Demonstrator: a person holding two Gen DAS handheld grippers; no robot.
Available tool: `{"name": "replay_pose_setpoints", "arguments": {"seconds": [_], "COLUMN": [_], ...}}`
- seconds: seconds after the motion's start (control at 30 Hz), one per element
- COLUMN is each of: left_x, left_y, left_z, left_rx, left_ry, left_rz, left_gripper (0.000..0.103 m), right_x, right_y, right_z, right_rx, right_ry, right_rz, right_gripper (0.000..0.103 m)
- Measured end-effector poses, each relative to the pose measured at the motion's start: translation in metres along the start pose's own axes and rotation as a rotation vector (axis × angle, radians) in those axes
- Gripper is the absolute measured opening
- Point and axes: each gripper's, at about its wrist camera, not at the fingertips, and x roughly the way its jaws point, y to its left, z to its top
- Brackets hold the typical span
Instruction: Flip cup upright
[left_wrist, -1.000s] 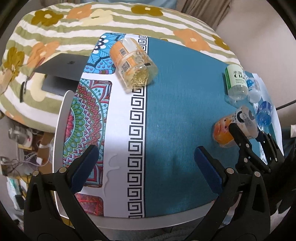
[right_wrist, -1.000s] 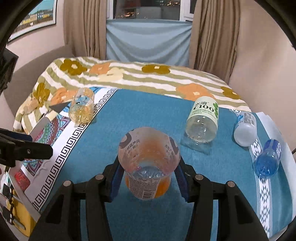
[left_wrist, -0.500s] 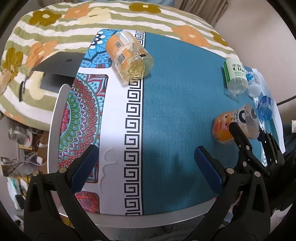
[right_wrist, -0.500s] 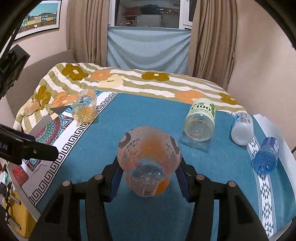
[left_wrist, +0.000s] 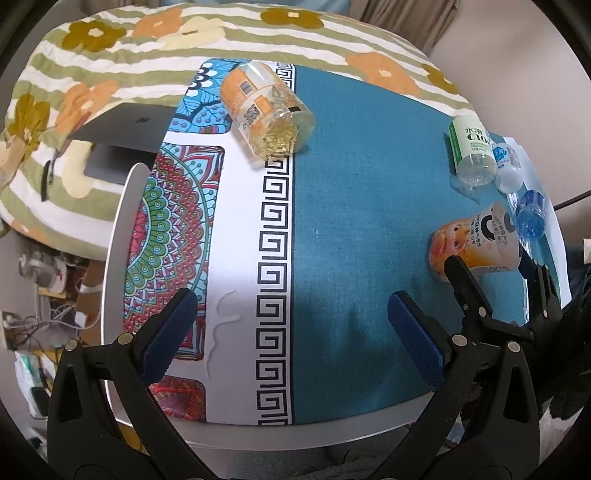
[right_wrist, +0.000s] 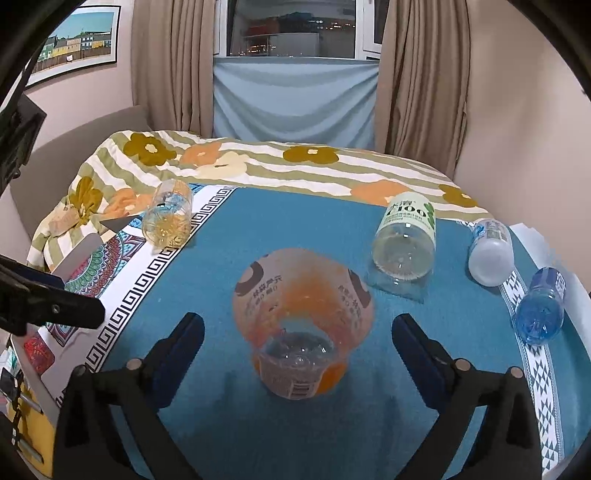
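Two claws spread apart, right claw (right_wrist: 297, 354) flanking tapered clear-plastic orange cup (right_wrist: 301, 325), left claw (left_wrist: 291, 334) over woven cloth (left_wrist: 354, 221).

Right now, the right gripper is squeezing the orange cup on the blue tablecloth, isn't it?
Not quite. The right gripper is not squeezing the orange cup. Its jaws are open, with a gap on each side of the cup, as the right wrist view shows. The cup is indeed on the blue tablecloth.

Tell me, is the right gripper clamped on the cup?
No. The right gripper is open, with blue pads standing clear on both sides of the cup.
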Motion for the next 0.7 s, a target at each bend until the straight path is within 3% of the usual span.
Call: {"name": "replay_pose_setpoints", "arguments": {"seconds": [0.33, 0.7], "left_x": [-0.049, -0.149], "left_y": [-0.008, -0.058], "left_z": [0.005, 0.022], "left_rx": [0.018, 0.036], "left_ry": [-0.091, -0.331], "left_rz": [-0.004, 0.053], "left_gripper": [0.103, 0.103], "right_x": [-0.038, -0.118], "right_y": [-0.015, -0.060], "right_z": [0.026, 0.094], "right_rx": [0.046, 0.052], "right_ry": [0.022, 0.135], "right_rz": [0.016, -0.061], "right_gripper": [0.102, 0.102]}}
